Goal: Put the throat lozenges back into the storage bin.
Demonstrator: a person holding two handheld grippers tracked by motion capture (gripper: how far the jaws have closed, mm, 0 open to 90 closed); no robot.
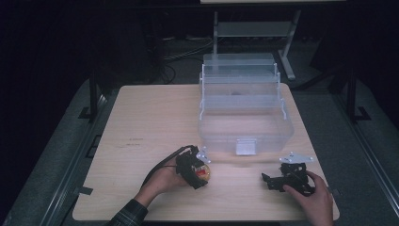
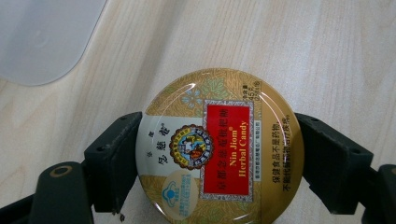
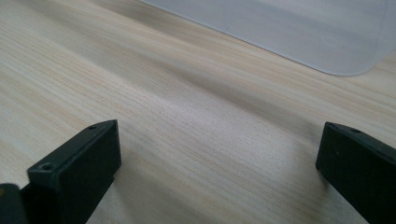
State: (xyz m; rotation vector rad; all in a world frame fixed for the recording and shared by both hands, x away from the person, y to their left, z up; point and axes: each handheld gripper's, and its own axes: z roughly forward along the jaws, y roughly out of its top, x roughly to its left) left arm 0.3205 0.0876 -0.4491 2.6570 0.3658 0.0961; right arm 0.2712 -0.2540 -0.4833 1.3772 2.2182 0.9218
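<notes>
Wooden counter (image 1: pixel 141 122) carries a clear plastic tiered storage box (image 1: pixel 244 108) at its far side. Right hand-held gripper (image 1: pixel 275 181) rests near the front edge, jaws apart. Left hand-held gripper (image 1: pixel 203 173) is clamped on a round Nin Jiom Herbal Candy tin (image 2: pixel 219 149).

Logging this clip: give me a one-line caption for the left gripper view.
Left tongs shut on a round candy tin over the wooden table.
</notes>
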